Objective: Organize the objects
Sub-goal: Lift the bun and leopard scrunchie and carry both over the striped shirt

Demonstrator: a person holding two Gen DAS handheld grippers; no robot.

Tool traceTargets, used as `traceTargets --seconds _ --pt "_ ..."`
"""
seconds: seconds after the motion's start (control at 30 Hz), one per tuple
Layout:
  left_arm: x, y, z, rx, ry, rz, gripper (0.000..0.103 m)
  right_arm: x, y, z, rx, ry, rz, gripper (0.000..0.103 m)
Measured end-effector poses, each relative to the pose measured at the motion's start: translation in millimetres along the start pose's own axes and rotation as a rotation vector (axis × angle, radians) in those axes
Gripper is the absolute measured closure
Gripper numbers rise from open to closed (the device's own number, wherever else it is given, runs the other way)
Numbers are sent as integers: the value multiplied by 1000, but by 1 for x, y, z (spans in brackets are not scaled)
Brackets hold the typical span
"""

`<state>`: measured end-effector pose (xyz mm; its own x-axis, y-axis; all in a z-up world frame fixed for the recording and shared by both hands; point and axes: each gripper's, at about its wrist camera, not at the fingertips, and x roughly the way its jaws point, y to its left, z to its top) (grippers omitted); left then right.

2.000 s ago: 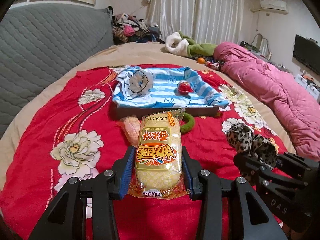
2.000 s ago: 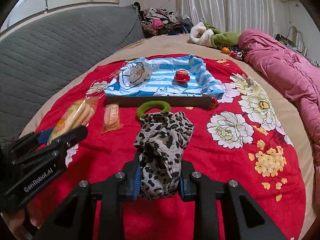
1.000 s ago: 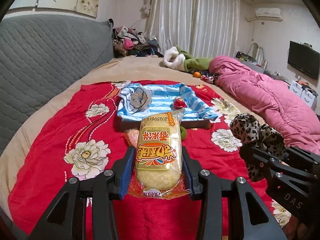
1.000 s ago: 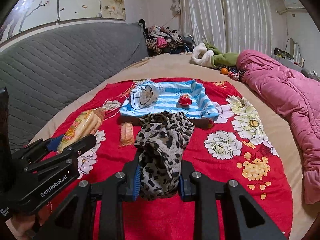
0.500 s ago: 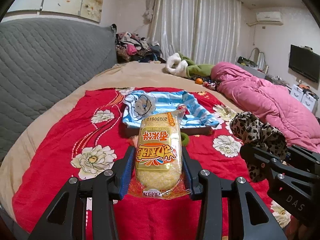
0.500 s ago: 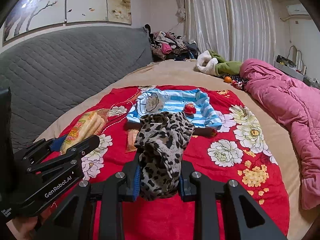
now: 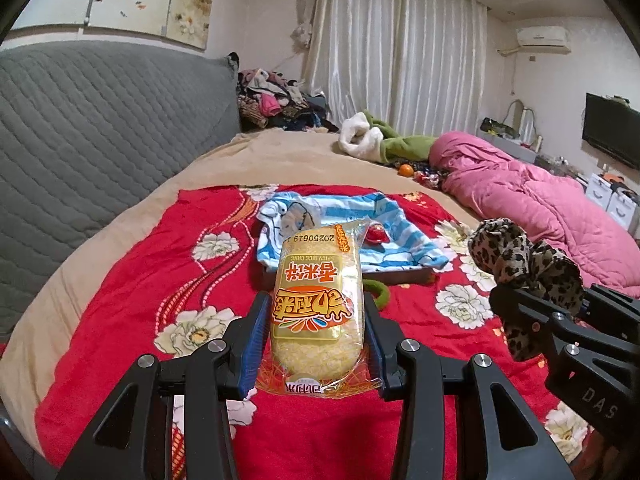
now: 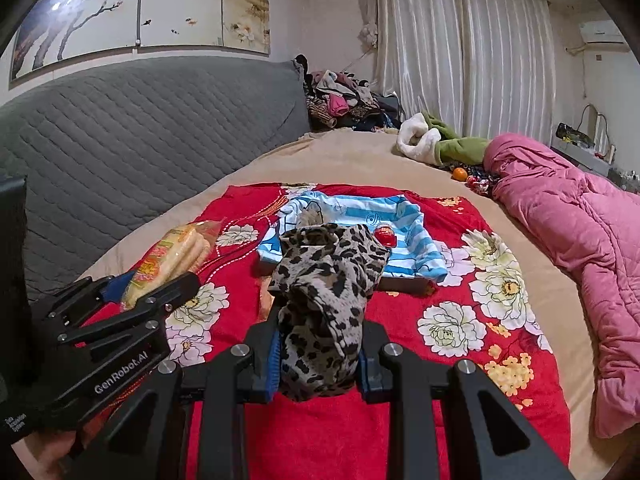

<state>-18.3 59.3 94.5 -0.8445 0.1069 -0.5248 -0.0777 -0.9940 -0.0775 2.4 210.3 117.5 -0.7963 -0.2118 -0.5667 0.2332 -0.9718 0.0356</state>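
Note:
My left gripper point(image 7: 316, 312) is shut on a yellow packet of rice crackers point(image 7: 318, 300), held lengthwise above the red flowered blanket point(image 7: 132, 280). The same packet point(image 8: 172, 256) and left gripper point(image 8: 160, 284) show at the left of the right wrist view. My right gripper point(image 8: 318, 344) is shut on a bunched leopard-print cloth point(image 8: 324, 292), which also appears at the right of the left wrist view point(image 7: 520, 264). Beyond both lies a dark tray point(image 7: 400, 278) lined with a blue striped garment point(image 8: 400, 216), with a small red object point(image 8: 385, 236) on it.
A green ring point(image 7: 378, 292) lies on the blanket before the tray. A grey quilted headboard point(image 8: 132, 136) rises on the left. A pink quilt point(image 8: 580, 220) fills the right side. Clothes, a white and green bundle point(image 8: 432, 140) and an orange point(image 8: 460, 173) lie farther back.
Both grippers have risen with their loads, so the blanket and tray look smaller and lower. More wall and curtain shows. Neither grip has changed.

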Motion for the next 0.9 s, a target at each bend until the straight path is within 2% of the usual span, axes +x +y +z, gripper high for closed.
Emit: traceTargets --seconds 0.47,0.9 --pt "29 0 16 17 4 -8 58 16 5 20 -26 -17 7 74" --pt "68 2 32 23 28 -2 58 52 -3 40 -15 -3 34 74"
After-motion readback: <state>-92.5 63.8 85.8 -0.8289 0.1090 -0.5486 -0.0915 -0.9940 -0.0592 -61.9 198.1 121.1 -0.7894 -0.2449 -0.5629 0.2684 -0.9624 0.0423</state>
